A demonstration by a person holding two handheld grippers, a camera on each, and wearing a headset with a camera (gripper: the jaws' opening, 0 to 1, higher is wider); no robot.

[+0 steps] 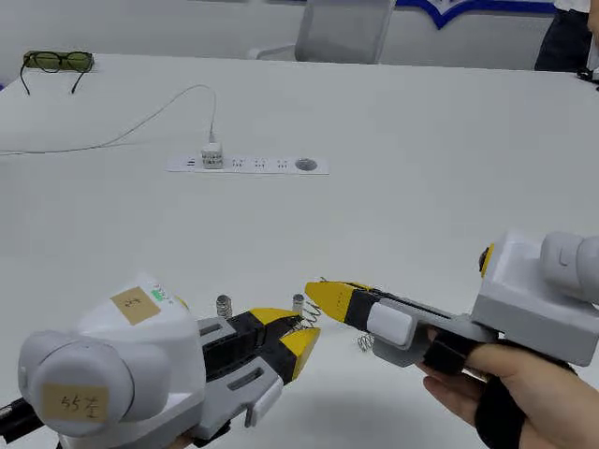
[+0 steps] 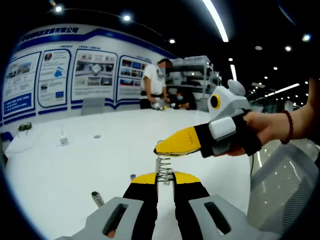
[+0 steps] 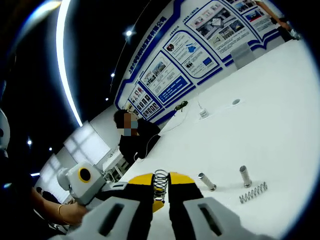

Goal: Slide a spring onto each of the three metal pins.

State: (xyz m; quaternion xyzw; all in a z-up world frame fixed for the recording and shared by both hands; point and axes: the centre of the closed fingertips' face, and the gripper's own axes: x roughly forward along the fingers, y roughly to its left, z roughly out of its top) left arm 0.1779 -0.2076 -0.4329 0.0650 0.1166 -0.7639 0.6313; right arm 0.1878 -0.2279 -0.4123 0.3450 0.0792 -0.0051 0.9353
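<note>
A small steel spring (image 1: 309,316) hangs between both grippers above the white table (image 1: 421,187). My left gripper (image 1: 298,335), yellow-tipped, is shut on its lower end (image 2: 164,172); whether a pin sits inside the coil I cannot tell. From the right, my right gripper (image 1: 318,292) is shut on the upper end (image 3: 160,181), and its tips (image 2: 162,148) meet the coil's top. Two metal pins (image 1: 224,305) (image 1: 299,302) stand on the table just behind the jaws. A loose spring (image 1: 365,342) lies under the right gripper, beside the pins (image 3: 245,176).
A white power strip (image 1: 248,165) with a plugged charger (image 1: 212,155) and cable lies mid-table. Glasses (image 1: 58,62) rest at the far left. A chair (image 1: 342,28) stands behind the table. People stand in the background (image 2: 154,82).
</note>
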